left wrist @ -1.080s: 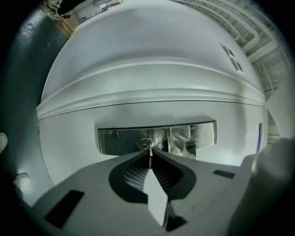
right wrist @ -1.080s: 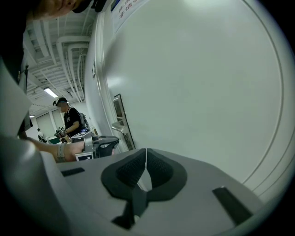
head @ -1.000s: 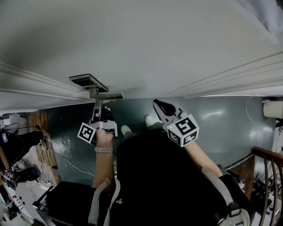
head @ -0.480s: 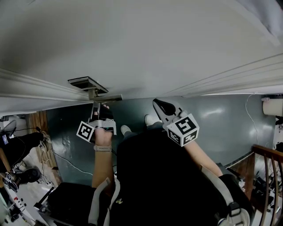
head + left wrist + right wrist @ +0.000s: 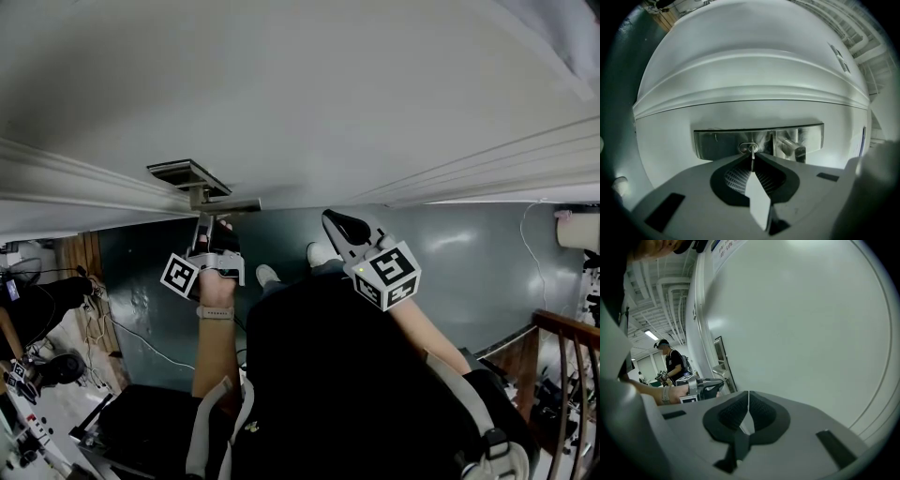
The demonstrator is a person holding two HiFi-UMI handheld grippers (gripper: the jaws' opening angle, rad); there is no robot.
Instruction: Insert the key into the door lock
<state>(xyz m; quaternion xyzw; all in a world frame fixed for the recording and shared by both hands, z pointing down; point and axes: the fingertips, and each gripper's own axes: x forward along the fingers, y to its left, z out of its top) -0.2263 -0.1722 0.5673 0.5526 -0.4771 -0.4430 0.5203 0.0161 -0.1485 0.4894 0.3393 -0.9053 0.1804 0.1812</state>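
Note:
A steel lock plate (image 5: 717, 143) with an oval keyhole (image 5: 746, 147) and a lever handle (image 5: 793, 149) sits on the white door (image 5: 750, 70). My left gripper (image 5: 753, 159) is shut on a thin metal key (image 5: 752, 152). The key's tip meets the keyhole, and I cannot tell how deep it sits. In the head view the left gripper (image 5: 208, 232) is right under the lock plate (image 5: 187, 174) and handle (image 5: 232, 203). My right gripper (image 5: 337, 223) hangs shut and empty to the right, off the door; in its own view the right gripper (image 5: 748, 394) holds nothing.
White door panel mouldings (image 5: 487, 169) run to the right. The dark green floor (image 5: 469, 253) lies below, with cables and equipment at the left (image 5: 37, 366) and a wooden railing (image 5: 567, 328) at the right. Another person (image 5: 671, 363) stands far off beyond the door.
The left gripper with the key has edged slightly toward the lock plate. The right gripper has hardly moved.

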